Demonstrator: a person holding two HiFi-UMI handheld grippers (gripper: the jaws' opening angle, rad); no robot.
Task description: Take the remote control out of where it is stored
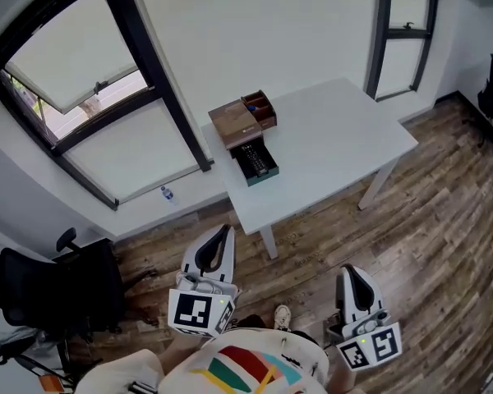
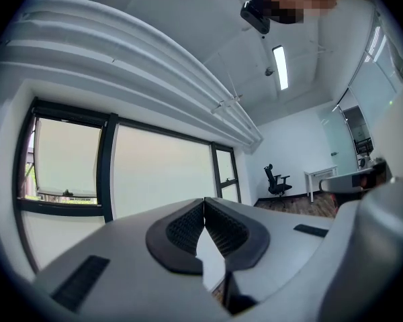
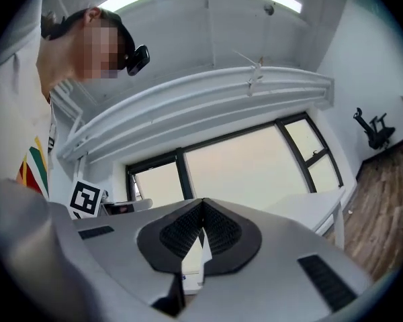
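Note:
A wooden storage box (image 1: 237, 121) stands on the white table (image 1: 337, 138) near its left edge. Its dark drawer (image 1: 255, 164) is pulled out toward me, and a black remote control (image 1: 253, 159) lies inside. Both grippers hang low by my body, well short of the table. My left gripper (image 1: 223, 231) (image 2: 203, 204) points up toward the window, its jaws pressed together with nothing between them. My right gripper (image 1: 350, 271) (image 3: 202, 204) is also shut and empty, over the wooden floor.
A black office chair (image 1: 53, 290) stands at the left near the window wall. A small bottle (image 1: 166, 193) lies on the sill. The table's legs (image 1: 268, 242) rest on wooden flooring. Another chair (image 2: 277, 180) and a desk (image 2: 321, 174) stand far off.

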